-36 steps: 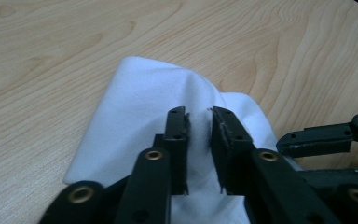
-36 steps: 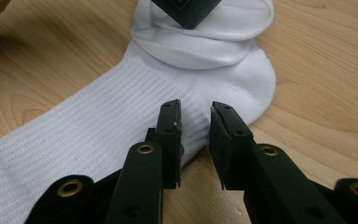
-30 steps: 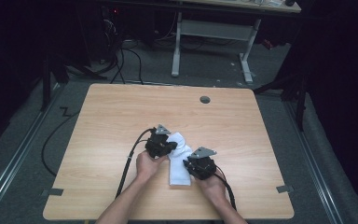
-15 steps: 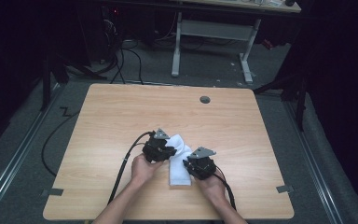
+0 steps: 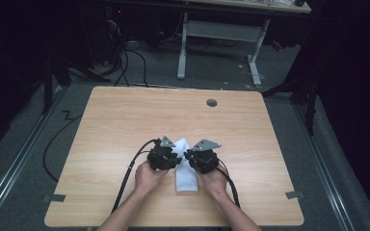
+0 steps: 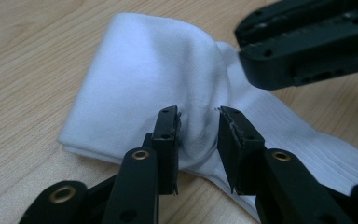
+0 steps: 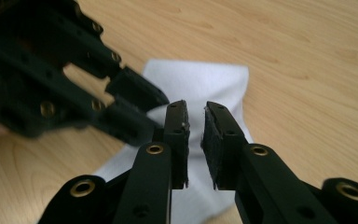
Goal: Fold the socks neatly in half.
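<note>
Lying folded near the table's [image 5: 125, 125] front middle, the white sock [image 6: 144, 88] looks partly handled: left gripper [image 6: 198, 128] pinches a fold, right gripper [image 7: 195, 122] nearly together, seemingly empty; any further folding remains.

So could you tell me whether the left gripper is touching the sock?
Touching. The left gripper view shows the left gripper with its jaws pinching a raised fold of the sock.
</note>
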A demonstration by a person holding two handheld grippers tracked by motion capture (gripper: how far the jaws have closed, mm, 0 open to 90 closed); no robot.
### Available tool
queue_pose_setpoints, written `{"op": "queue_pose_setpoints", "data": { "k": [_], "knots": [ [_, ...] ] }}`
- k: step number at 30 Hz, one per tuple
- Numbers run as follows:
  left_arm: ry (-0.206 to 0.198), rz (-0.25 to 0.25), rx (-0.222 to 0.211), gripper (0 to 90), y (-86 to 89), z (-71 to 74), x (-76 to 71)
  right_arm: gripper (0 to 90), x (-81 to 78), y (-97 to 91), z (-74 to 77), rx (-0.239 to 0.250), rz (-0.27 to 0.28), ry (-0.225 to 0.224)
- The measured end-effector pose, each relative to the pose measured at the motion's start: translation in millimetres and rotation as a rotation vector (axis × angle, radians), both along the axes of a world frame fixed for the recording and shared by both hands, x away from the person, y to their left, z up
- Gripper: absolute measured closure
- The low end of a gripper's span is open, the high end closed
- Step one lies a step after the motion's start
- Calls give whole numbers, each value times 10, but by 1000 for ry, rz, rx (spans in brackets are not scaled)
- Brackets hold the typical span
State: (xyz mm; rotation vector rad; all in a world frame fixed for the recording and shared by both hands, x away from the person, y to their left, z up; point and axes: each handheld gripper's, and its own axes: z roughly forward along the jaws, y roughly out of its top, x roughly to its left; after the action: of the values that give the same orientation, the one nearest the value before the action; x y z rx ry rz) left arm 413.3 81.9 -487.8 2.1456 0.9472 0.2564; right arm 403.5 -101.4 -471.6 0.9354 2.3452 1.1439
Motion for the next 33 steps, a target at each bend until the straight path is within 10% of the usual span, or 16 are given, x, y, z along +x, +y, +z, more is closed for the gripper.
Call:
{"op": "queue_pose_setpoints", "data": {
  "k": [10,22,33],
  "knots": [
    [-2,10,23,644,-7,-29,14,793,197,-9,-228,-55,-42,90],
    [-30,72,-49,484,84,51,52,768,116,-189,-197,-51,-70,63],
    [-39,260,-54,437,292,132,201,757,-12,-225,-234,-56,-45,54]
  ]
}}
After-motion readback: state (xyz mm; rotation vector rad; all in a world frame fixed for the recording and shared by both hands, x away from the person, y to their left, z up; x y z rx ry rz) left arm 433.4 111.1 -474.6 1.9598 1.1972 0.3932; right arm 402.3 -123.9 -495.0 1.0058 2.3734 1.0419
